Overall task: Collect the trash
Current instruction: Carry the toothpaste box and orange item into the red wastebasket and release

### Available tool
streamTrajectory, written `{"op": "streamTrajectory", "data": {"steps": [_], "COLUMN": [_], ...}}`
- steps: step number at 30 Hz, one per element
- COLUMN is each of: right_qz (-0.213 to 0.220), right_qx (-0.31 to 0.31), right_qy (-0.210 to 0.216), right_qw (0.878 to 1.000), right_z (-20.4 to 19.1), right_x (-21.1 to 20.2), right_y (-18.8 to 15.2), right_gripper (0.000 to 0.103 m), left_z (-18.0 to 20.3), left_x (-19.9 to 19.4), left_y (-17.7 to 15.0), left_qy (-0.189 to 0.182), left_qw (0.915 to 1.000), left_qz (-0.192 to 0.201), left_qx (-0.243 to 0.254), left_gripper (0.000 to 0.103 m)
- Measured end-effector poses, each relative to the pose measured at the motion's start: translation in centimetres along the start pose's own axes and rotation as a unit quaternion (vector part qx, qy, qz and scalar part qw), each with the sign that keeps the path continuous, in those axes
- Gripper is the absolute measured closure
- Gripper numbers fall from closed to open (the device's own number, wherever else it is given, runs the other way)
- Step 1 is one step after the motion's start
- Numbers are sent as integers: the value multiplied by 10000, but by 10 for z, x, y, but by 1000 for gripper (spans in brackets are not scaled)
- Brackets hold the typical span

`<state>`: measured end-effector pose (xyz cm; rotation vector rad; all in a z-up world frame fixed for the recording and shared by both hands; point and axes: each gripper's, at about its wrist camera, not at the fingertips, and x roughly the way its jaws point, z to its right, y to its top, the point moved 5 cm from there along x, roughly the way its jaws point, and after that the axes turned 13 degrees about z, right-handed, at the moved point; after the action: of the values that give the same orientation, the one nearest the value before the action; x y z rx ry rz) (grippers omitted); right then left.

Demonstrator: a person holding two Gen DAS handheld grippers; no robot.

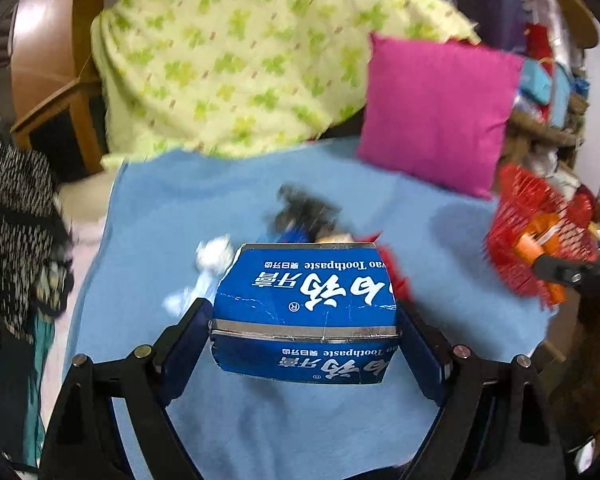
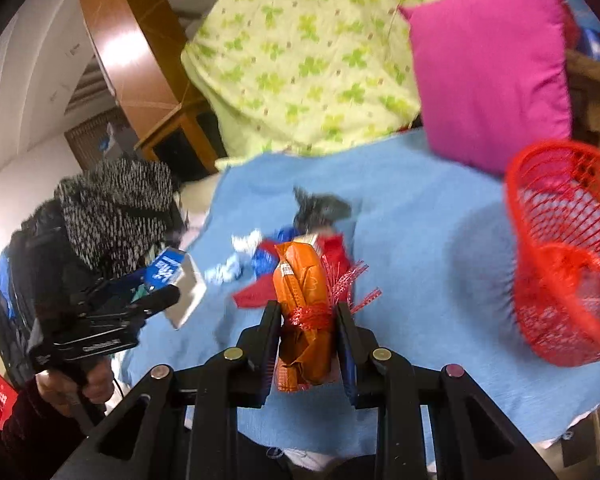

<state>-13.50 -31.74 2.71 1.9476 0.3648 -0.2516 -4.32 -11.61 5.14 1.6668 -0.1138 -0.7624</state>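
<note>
While its jaws clamp the two ends of a blue cardboard toothpaste box [image 1: 306, 312], the left gripper [image 1: 305, 322] holds it clear above the light-blue blanket [image 1: 180, 216], where crumpled white tissue [image 1: 214, 254] lies near the middle. From the right wrist, the right gripper [image 2: 308, 320] grips an orange plastic wrapper [image 2: 302, 300] bound with red netting. A red mesh plastic basket [image 2: 560, 248] sits at the blanket's right edge, below a magenta cushion [image 2: 488, 76].

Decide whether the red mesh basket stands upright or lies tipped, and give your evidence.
Tipped. The red mesh basket leans on its side on the blue cloth, its open mouth facing sideways toward the camera.
</note>
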Motion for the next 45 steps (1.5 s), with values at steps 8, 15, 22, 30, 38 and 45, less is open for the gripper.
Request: {"op": "streamTrajectory", "data": {"steps": [8,15,22,30,38,45], "right_qz": [926,1382,1333,1431,1698,1690], "right_qx": [314,1274,2006,2268,1872,1425], "right_qy": [-572,-1244,-1395,-1367,-1418,-995], "right_qw": [9936,9743,9605,9536,9571,9702], "right_z": [60,158,221,233,201,148], "right_x": [-70,-126,-137,-134,-149,-140], "right_y": [54,77,74,65,73,81], "right_gripper": [74,72,70,38,38,38], "left_z": [103,209,282,283,251,137], "left_x": [5,45,88,103,86,53], "left_y": [79,115,102,93,92,35], "left_qy": [-1044,-1829,-2199,-2182,-2130,-1250], "left_qw": [9930,9819,9745,9749,9766,9914], "left_qz": [487,372,-170,-387,-284,-356], "left_qx": [257,318,415,203,2,-155], "left_gripper": [13,13,12,12,12,12]}}
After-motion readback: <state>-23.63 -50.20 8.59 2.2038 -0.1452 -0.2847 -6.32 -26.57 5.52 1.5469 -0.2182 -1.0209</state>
